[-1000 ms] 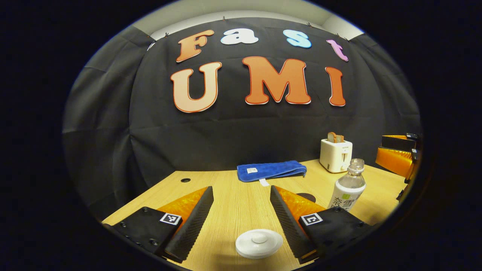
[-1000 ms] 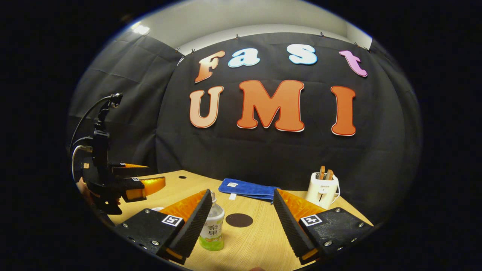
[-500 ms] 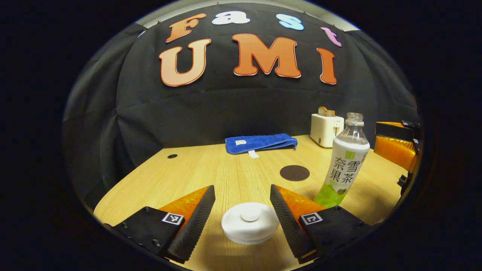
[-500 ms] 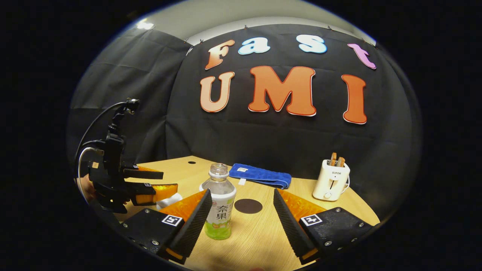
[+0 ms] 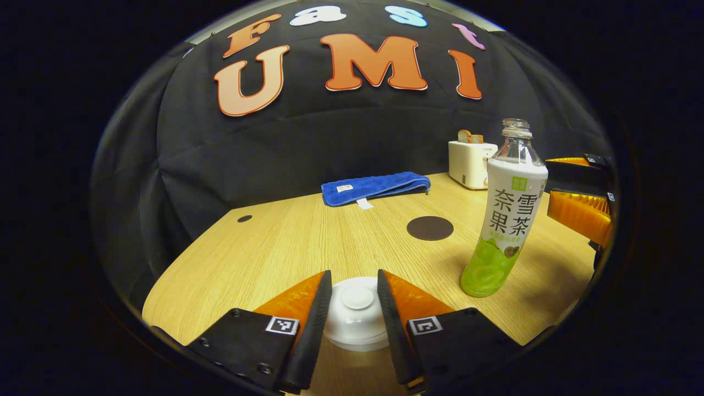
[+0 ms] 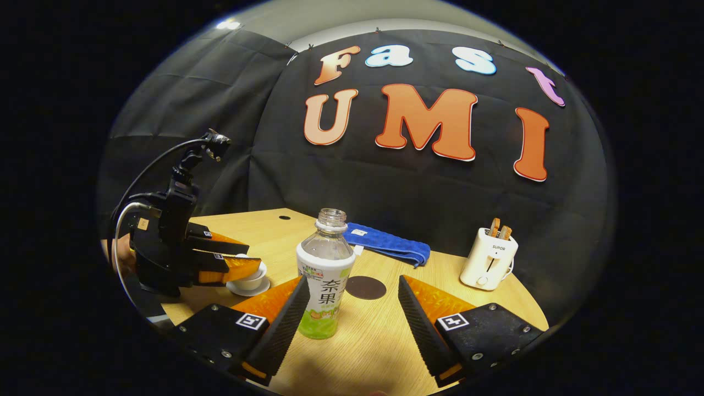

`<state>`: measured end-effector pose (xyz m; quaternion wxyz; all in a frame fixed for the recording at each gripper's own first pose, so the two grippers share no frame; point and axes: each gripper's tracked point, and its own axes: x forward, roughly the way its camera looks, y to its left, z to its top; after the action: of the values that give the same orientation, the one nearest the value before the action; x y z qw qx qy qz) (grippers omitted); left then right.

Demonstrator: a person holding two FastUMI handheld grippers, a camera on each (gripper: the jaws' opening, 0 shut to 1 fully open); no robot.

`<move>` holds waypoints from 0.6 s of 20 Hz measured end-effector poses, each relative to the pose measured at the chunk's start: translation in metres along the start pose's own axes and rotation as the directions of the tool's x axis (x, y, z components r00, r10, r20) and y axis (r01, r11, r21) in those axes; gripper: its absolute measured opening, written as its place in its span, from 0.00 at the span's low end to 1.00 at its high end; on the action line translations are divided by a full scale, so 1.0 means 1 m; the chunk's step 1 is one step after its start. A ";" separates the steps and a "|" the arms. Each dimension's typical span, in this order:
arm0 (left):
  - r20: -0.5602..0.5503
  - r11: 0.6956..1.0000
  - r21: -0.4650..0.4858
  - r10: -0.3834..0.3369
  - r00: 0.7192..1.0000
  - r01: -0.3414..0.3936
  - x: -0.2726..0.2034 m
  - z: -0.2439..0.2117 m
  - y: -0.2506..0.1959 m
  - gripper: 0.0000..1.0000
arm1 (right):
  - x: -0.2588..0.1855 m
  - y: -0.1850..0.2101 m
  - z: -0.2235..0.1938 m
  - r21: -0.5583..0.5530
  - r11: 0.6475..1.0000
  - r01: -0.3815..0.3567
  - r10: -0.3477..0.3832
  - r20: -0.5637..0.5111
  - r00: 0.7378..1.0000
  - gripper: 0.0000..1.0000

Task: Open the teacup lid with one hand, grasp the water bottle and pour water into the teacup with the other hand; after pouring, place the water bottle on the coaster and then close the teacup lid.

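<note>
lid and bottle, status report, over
Left gripper closing around lid, contact unclear. Right gripper open, short of bottle. Coaster bare.

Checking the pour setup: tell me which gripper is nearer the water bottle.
Right. The right gripper stands open, with the water bottle just ahead by its left finger. The left gripper sits farther off, around the teacup lid.

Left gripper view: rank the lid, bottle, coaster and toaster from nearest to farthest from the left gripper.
1. Lid: between the left gripper's fingers.
2. Bottle: upright, ahead to the right.
3. Coaster: mid-table, beyond the bottle's base.
4. Toaster: far right, by the cloth wall.
</note>
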<state>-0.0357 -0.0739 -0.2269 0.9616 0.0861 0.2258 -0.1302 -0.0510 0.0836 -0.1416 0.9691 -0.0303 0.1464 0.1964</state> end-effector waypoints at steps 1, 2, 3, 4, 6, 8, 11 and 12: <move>0.008 1.000 0.011 0.002 1.000 -0.002 0.001 0.002 -0.001 0.54 | 0.001 -0.001 -0.001 0.003 1.000 0.002 -0.002 -0.001 1.000 0.97; 0.010 1.000 0.017 0.006 1.000 -0.007 0.002 0.004 -0.001 0.45 | 0.000 -0.002 -0.001 0.006 1.000 0.003 -0.003 -0.002 1.000 0.97; 0.007 1.000 0.020 0.006 1.000 -0.006 0.002 0.002 -0.003 0.40 | 0.000 -0.003 -0.002 0.009 1.000 0.004 -0.004 -0.006 1.000 0.97; 0.009 1.000 0.023 0.002 1.000 -0.003 0.002 0.004 -0.003 0.34 | 0.001 -0.004 -0.004 0.012 1.000 0.003 -0.003 -0.010 1.000 0.97; 0.013 1.000 0.018 -0.004 1.000 0.003 0.002 0.005 -0.006 0.36 | 0.002 -0.002 -0.007 0.013 1.000 -0.004 0.005 -0.019 1.000 0.97; 0.027 1.000 0.001 0.008 1.000 -0.008 0.002 0.009 -0.002 0.27 | 0.002 0.003 -0.009 0.012 0.999 -0.029 0.030 -0.022 0.999 0.97; 0.049 1.000 -0.001 0.024 0.999 -0.024 -0.001 0.014 0.004 0.27 | 0.006 0.013 -0.012 0.011 0.998 -0.064 0.064 -0.023 0.998 0.97; 0.063 0.999 -0.005 0.032 0.998 -0.032 -0.002 0.018 0.006 0.27 | 0.008 0.016 -0.015 0.010 0.998 -0.069 0.070 -0.032 0.997 0.97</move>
<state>-0.0279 -0.0715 -0.2093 0.9703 0.0836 0.1943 -0.1170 -0.0542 0.0992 -0.1587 0.9593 -0.0240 0.1636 0.2288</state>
